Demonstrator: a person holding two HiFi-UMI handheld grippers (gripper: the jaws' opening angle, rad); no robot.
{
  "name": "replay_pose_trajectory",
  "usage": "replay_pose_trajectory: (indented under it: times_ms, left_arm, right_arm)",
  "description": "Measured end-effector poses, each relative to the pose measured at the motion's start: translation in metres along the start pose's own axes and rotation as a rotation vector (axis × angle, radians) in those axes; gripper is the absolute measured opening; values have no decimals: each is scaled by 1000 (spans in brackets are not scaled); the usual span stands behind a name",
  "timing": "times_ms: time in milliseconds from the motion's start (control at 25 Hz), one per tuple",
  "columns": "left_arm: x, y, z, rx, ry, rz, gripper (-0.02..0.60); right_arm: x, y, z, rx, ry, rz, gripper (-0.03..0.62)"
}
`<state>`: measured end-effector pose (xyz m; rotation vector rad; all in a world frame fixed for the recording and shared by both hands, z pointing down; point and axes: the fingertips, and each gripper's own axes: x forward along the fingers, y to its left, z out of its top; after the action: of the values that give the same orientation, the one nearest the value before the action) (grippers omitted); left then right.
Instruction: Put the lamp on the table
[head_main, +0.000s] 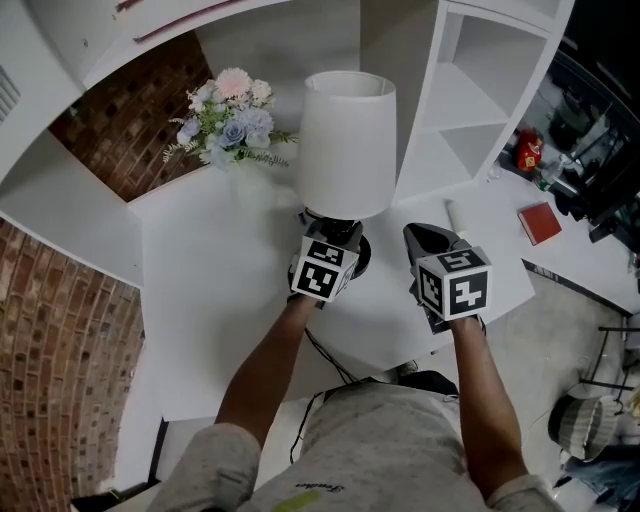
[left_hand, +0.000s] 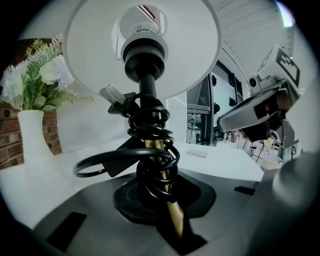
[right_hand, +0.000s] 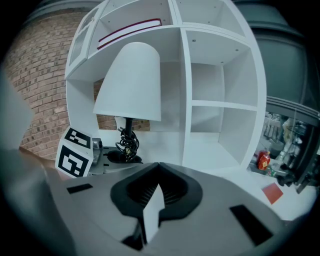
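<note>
The lamp has a white shade, a brass stem and a black cord coiled round that stem. It stands upright at the middle of the white table. My left gripper is shut on the stem just above the dark base. In the left gripper view the left gripper has the stem running down between its jaws, which hide the base. Whether the base rests on the table I cannot tell. My right gripper hovers to the lamp's right, shut and holding nothing. The right gripper view shows the lamp left of the right gripper.
A white vase of pale flowers stands behind the lamp on the left. A white shelf unit rises at the back right. A red book and a small white stick lie on the table's right. Brick wall at the left.
</note>
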<state>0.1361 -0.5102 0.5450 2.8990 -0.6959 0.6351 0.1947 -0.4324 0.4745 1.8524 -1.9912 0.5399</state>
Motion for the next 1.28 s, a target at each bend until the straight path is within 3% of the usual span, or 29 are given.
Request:
replay_pose_trajectory:
  times_ms: [800, 1280]
  left_arm:
    - [-6, -1, -8, 7, -86, 24, 74]
    - [-11, -13, -11, 50, -83, 36, 75]
  right_arm:
    - [7, 9, -16, -33, 20, 23, 5]
    - [2, 13, -22, -36, 10, 38, 5]
